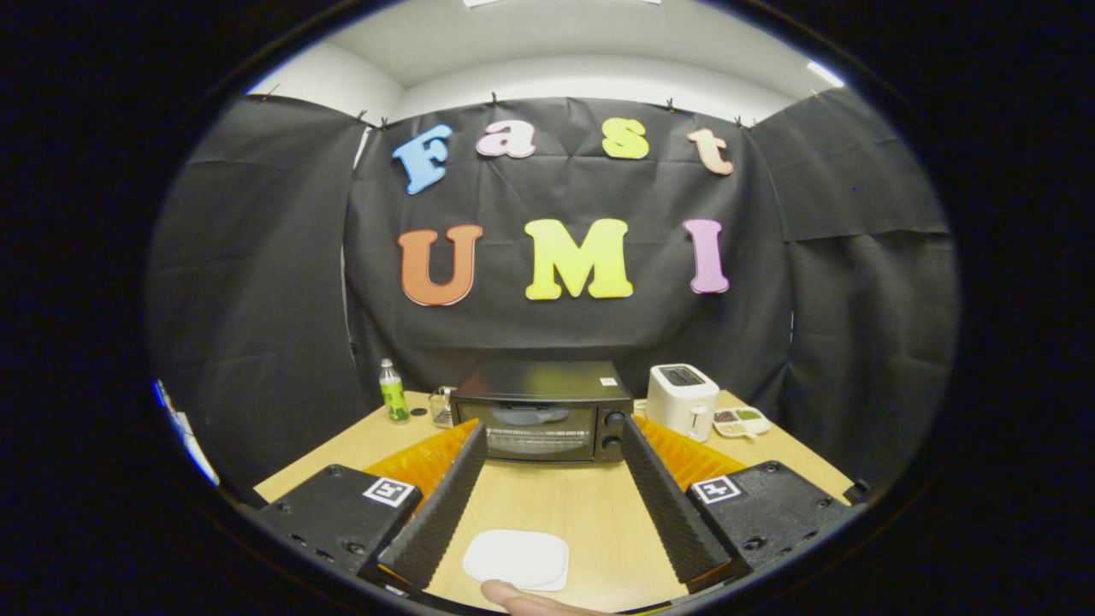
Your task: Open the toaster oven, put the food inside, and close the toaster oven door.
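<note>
A black toaster oven (pixel 542 411) stands at the back of the wooden table (pixel 582 513), its glass door closed and two knobs on its right side. My gripper (pixel 552 436) is open, fingers spread wide, with the oven just beyond the fingertips and nothing between them. A white rounded plate (pixel 517 559) lies on the table near the base of the fingers, between them. A pale rounded object (pixel 522 597), food or a fingertip, I cannot tell which, pokes in just in front of the plate.
A white pop-up toaster (pixel 681 399) stands right of the oven, with a small divided dish (pixel 741 421) beside it. Left of the oven are a green-labelled bottle (pixel 393 392) and a small glass container (pixel 441 406). Black cloth walls close in the table.
</note>
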Demonstrator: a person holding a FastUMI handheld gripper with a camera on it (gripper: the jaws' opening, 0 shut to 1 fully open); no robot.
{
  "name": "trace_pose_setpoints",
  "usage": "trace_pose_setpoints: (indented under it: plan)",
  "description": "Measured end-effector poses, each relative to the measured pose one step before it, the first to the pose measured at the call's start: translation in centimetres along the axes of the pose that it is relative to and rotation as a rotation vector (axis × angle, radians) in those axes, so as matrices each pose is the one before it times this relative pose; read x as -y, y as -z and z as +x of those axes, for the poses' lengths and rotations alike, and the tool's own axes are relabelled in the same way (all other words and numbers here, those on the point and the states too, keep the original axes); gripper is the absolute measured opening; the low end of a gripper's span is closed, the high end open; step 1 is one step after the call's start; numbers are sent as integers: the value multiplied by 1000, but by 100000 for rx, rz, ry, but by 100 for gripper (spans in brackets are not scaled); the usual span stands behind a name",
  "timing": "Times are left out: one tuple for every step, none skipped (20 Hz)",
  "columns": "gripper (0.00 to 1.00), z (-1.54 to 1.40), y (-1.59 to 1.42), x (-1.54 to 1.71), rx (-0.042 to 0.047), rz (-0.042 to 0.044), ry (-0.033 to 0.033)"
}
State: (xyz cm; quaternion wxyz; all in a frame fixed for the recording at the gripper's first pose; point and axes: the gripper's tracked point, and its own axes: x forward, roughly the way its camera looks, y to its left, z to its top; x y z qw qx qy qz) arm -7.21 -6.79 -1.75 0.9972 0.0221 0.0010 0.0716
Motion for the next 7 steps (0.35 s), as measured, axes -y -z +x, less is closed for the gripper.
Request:
trace_pose_setpoints:
  plan:
    - [100, -221, 132, 305, -1344, 1771, 97]
    - [100, -64, 191, 138, -780, 1658, -395]
    - [100, 15, 48, 193, -483, 760, -374]
    - [100, -58, -50, 347, 454, -172, 393]
    - [100, -9, -155, 494, 824, -1076, 1125]
    - [100, -45, -108, 266, 624, -1174, 666]
    - [100, -69, 85, -92, 303, -736, -30]
